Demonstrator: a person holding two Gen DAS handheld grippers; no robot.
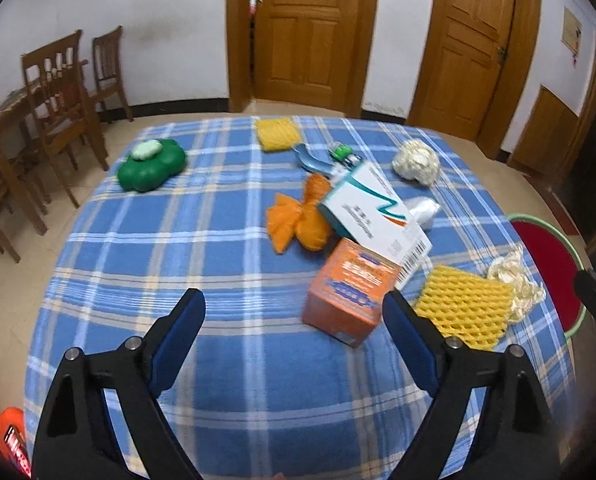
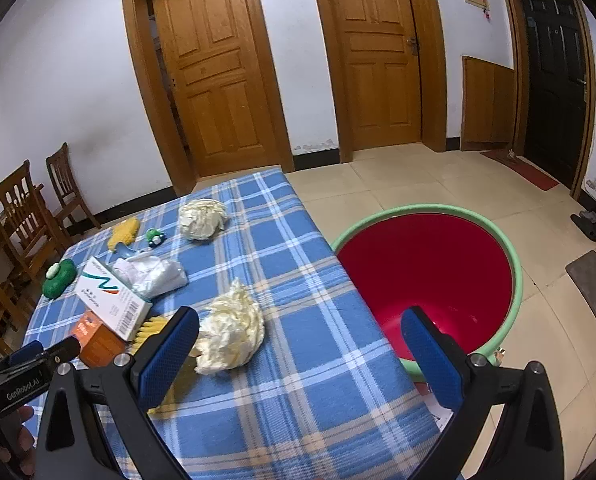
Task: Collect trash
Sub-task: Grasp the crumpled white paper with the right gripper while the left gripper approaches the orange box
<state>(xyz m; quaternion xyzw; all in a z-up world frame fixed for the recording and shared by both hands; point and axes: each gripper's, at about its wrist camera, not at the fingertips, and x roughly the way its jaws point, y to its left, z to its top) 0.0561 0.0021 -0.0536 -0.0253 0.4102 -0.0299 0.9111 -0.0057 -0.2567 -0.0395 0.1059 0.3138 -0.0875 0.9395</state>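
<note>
Left wrist view first: the left tool (image 1: 294, 304) hangs over the counter (image 1: 226, 264) with its fingers spread wide and nothing between them. Just ahead of it and a little to its right sits an orange carton (image 1: 348, 294), with a white carton (image 1: 372, 210) leaning across its far edge. Both look light and stiff; I would take the orange one across its flat sides, gently, as thin card may buckle. Right of the tool lies a yellow foam net (image 1: 464, 306), soft and springy, easy to pinch anywhere.

Right wrist view: the right tool (image 2: 300, 328) is also spread and empty. A crumpled cream wad (image 2: 232, 334) lies just ahead beside its left finger, looking feather-light and squashable, so a pinch through its middle should do. To the tool's right, below the counter edge, stands the red bin (image 2: 516, 276).
</note>
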